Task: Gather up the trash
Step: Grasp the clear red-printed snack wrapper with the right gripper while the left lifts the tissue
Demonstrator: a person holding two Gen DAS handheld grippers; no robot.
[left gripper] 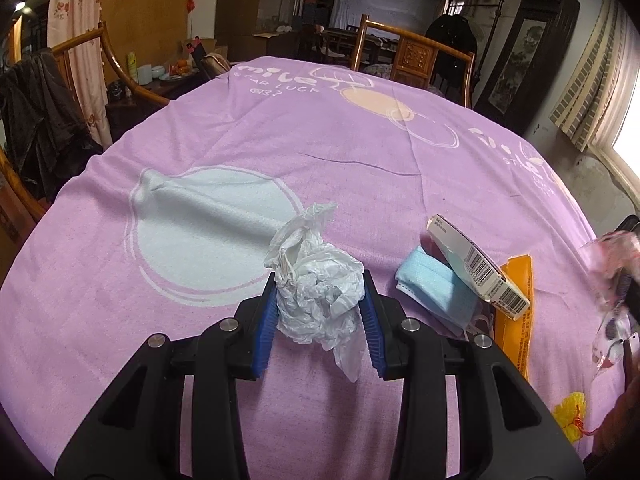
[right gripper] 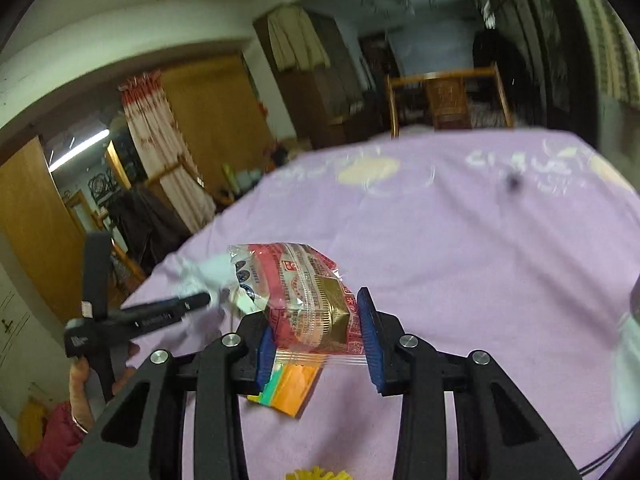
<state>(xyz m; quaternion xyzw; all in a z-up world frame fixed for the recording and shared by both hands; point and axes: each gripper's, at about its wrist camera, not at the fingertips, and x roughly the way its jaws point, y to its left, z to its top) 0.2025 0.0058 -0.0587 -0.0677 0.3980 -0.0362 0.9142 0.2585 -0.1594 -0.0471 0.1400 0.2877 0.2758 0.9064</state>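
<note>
— What are you carrying on the left?

— My left gripper (left gripper: pixel 320 312) is squeezing a crumpled white bag (left gripper: pixel 320 292) between its blue pads (left gripper: pixel 269 320). I am pinching it at its bulk, with one tail dangling below the pads and a loose flap sticking out ahead, because thin film like this slips unless most of it is bunched in the grip. I am holding it over the table (left gripper: pixel 200 360), which is covered in a purple cloth.

— And what is left lying there?

— Just right of the bag, a blue mask (left gripper: pixel 434 286) is lying flat, and a small box (left gripper: pixel 476 264) is leaning across it, one end raised. An orange packet (left gripper: pixel 516 320) is lying under the box's near end. I judge these are the next pieces to collect.

— What is your right hand doing?

— My right gripper (right gripper: pixel 316 340) is gripping a snack wrapper (right gripper: pixel 296 296) at its lower, sealed end, with the puffed top standing free above the pads. I am holding it above the table, over the orange packet (right gripper: pixel 292 388), probably to keep it clear of the rest. The view is blurred, so finer detail escapes me.

— Where does it all go?

— No bin is showing in either view, so I cannot say.
</note>
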